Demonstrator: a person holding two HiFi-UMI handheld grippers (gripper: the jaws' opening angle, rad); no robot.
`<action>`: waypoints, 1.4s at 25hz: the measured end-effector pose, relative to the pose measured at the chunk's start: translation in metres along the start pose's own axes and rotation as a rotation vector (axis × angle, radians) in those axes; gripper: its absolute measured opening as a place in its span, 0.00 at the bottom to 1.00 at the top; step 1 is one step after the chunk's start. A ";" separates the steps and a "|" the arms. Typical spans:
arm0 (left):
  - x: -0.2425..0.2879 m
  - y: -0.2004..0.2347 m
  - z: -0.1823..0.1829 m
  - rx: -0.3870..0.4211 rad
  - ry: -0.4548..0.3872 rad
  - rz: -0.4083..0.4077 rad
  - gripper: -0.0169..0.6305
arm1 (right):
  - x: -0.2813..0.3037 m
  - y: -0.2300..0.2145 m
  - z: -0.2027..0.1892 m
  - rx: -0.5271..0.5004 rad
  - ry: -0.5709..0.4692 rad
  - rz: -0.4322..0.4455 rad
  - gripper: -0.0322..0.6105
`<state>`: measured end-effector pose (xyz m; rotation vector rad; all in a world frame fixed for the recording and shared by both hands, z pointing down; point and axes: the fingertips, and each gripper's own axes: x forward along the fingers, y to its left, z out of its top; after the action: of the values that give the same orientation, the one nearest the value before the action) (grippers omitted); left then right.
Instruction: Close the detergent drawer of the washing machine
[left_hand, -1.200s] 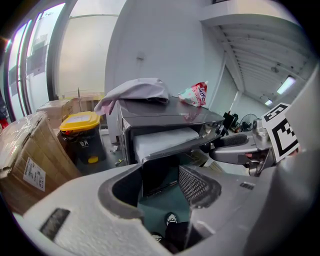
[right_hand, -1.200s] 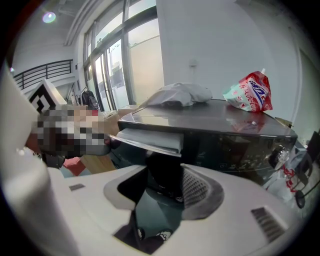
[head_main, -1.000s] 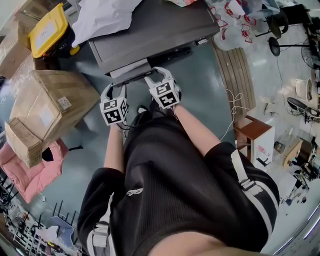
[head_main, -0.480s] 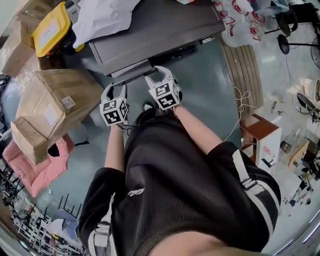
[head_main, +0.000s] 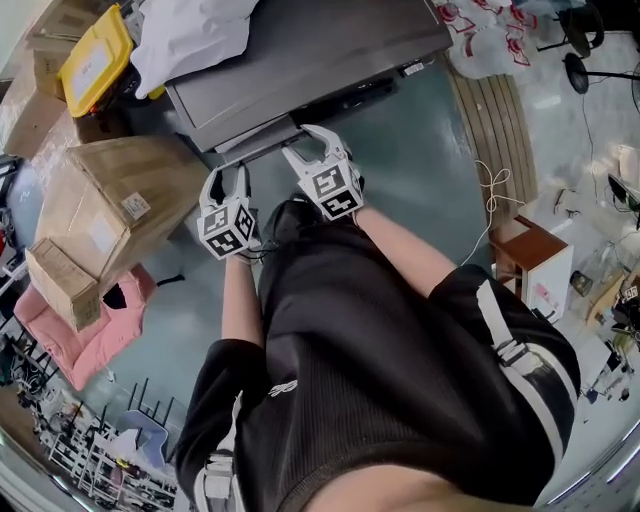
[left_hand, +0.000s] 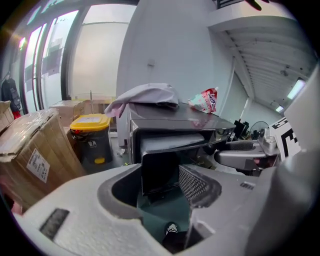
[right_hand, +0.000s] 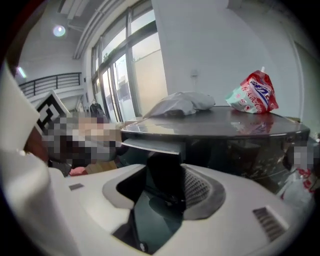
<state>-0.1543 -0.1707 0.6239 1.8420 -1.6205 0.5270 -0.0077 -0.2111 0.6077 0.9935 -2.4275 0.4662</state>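
Washer (head_main: 320, 55) stands at the far side of the floor, grey top towards us. The drawer (head_main: 262, 140) sticks out of its near face, towards the left end, with its pale top surface exposed; it is not closed.

Left gripper (head_main: 228, 178) sits just near of the drawer's front. In the left gripper view its jaws stand spread, pinching nothing, and the drawer's dark front (left_hand: 160, 165) shows through the gap.

Right gripper (head_main: 305, 143) sits at the drawer's right corner, beside the left one. In the right gripper view its jaws are also spread, with the drawer (right_hand: 165, 175) seen between them and no pad pressed on it. We cannot tell whether either gripper touches the drawer.

On the washer's top lie a white cloth (head_main: 190, 35) and a red pouch (right_hand: 252, 95). Left of the washer we note a box (head_main: 110, 200) and a yellow-lidded bin (head_main: 95, 60).
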 end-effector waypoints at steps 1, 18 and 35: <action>0.000 0.002 -0.001 -0.015 -0.009 0.010 0.39 | 0.000 0.002 0.000 0.014 -0.032 0.024 0.41; 0.021 -0.005 -0.019 -0.015 -0.063 -0.011 0.50 | 0.018 -0.001 -0.027 0.019 -0.035 -0.028 0.45; 0.019 -0.004 -0.013 -0.021 -0.027 -0.001 0.49 | 0.019 -0.001 -0.023 0.055 0.010 -0.018 0.43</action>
<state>-0.1463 -0.1753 0.6450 1.8419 -1.6367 0.4847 -0.0125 -0.2117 0.6373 1.0329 -2.4061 0.5332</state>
